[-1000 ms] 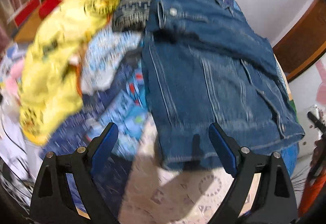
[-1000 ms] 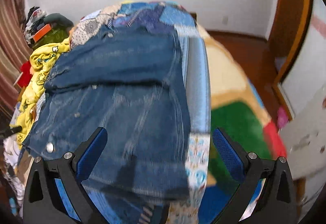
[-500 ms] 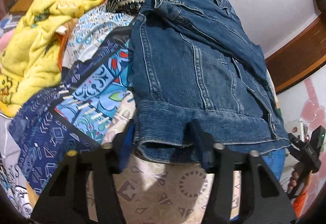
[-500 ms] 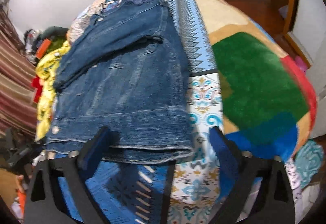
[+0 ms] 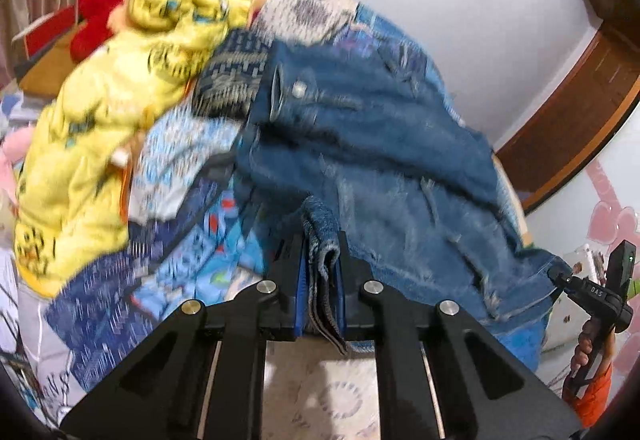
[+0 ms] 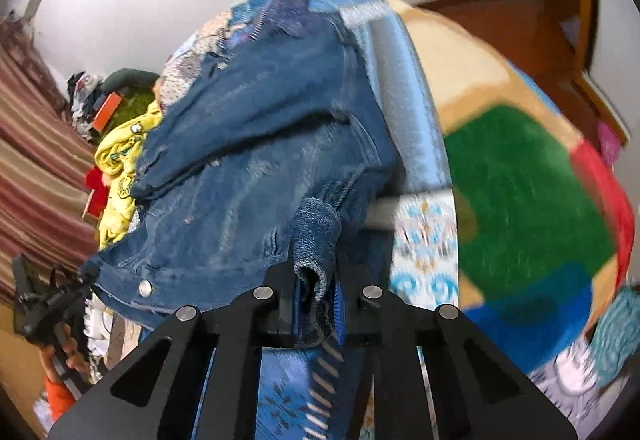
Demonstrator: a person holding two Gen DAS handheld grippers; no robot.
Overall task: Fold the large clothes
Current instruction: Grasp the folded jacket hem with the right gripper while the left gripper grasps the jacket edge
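Note:
A blue denim jacket [image 5: 380, 143] lies on the bed, its sleeves folded across its back. It also shows in the right wrist view [image 6: 272, 143]. My left gripper [image 5: 322, 240] is shut on the jacket's hem at its near left corner and lifts it. My right gripper [image 6: 314, 244] is shut on the hem at the near right corner and lifts that too. The right gripper shows at the far right of the left wrist view [image 5: 560, 274]; the left gripper shows at the far left of the right wrist view [image 6: 82, 278].
A patterned blue bedspread [image 5: 192, 240] covers the bed. A yellow blanket [image 5: 92, 127] is heaped on the left. A green, red and tan blanket [image 6: 520, 175] lies on the right. A wooden door [image 5: 580, 99] stands behind.
Both grippers moved to the jacket's near hem, shut on it, and lifted it off the bed.

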